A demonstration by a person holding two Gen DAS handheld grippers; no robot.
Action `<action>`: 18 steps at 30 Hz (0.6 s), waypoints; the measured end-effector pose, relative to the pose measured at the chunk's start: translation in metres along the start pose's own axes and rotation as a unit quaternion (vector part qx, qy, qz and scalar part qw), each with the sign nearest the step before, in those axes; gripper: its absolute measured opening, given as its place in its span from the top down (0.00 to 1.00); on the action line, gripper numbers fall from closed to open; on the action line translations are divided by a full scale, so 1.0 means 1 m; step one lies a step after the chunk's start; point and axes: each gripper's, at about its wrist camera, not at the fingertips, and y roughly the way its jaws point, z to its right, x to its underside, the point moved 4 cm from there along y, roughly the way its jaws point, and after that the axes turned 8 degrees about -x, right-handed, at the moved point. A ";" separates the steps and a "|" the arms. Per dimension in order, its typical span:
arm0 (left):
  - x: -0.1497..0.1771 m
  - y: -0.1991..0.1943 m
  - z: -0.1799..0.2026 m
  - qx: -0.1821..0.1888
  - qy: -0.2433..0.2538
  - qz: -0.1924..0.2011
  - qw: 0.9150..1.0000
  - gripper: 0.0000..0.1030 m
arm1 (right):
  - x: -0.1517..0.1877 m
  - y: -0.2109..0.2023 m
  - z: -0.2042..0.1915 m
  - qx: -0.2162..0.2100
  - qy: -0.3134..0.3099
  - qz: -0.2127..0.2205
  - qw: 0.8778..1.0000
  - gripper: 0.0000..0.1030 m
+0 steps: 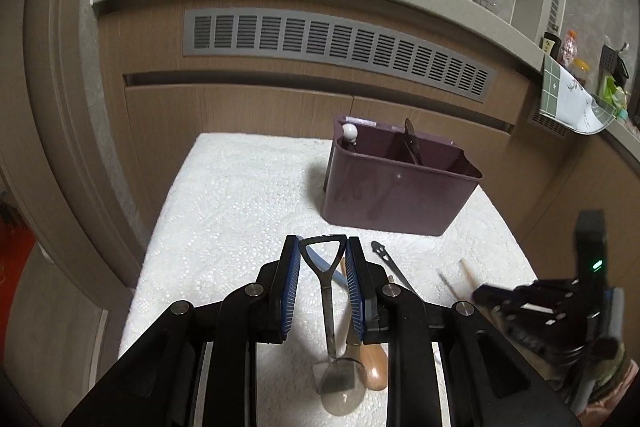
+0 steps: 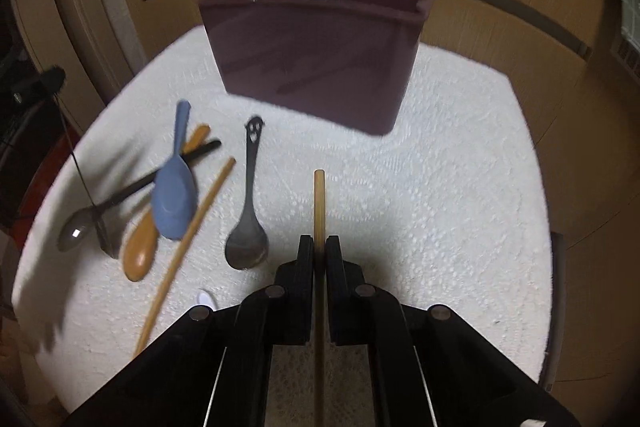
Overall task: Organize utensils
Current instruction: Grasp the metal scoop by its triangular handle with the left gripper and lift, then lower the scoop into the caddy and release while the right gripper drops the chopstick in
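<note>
A purple divided utensil holder point(image 1: 394, 187) stands at the far side of the white cloth; it also shows in the right wrist view point(image 2: 316, 55). My left gripper point(image 1: 324, 247) is shut on a metal spoon point(image 1: 330, 307) by its triangular handle end, bowl hanging toward me. My right gripper point(image 2: 319, 247) is shut on a wooden chopstick point(image 2: 319, 203) that points at the holder. On the cloth at the left lie a blue rice paddle point(image 2: 174, 195), a wooden spoon point(image 2: 140, 251), a second chopstick point(image 2: 188, 239), a dark smiley-handled spoon point(image 2: 248, 227) and a metal spoon point(image 2: 80, 227).
A white-knobbed utensil point(image 1: 349, 131) and a dark handle point(image 1: 412, 143) stand in the holder. Wooden cabinets with a vent grille point(image 1: 340, 47) rise right behind the table. A cluttered counter point(image 1: 580, 95) lies at the right. The cloth point(image 2: 440, 207) is bare right of the chopstick.
</note>
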 end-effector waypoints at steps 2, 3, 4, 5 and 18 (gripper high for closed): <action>-0.002 -0.006 0.003 -0.002 0.006 0.008 1.000 0.77 | -0.006 -0.015 -0.002 -0.005 0.001 0.020 1.000 0.95; -0.004 -0.009 0.004 -0.002 0.007 0.010 1.000 0.77 | -0.008 -0.020 -0.004 -0.005 0.001 0.027 1.000 0.95; -0.005 -0.012 0.005 -0.001 0.008 0.013 1.000 0.77 | -0.010 -0.028 -0.005 -0.008 0.002 0.037 0.999 0.95; -0.006 -0.015 0.006 0.000 0.009 0.015 1.000 0.77 | -0.012 -0.034 -0.006 -0.010 0.003 0.045 0.999 0.95; -0.042 -0.052 0.033 0.009 0.040 0.060 0.997 0.77 | -0.045 -0.090 -0.007 -0.024 0.010 0.127 0.992 0.95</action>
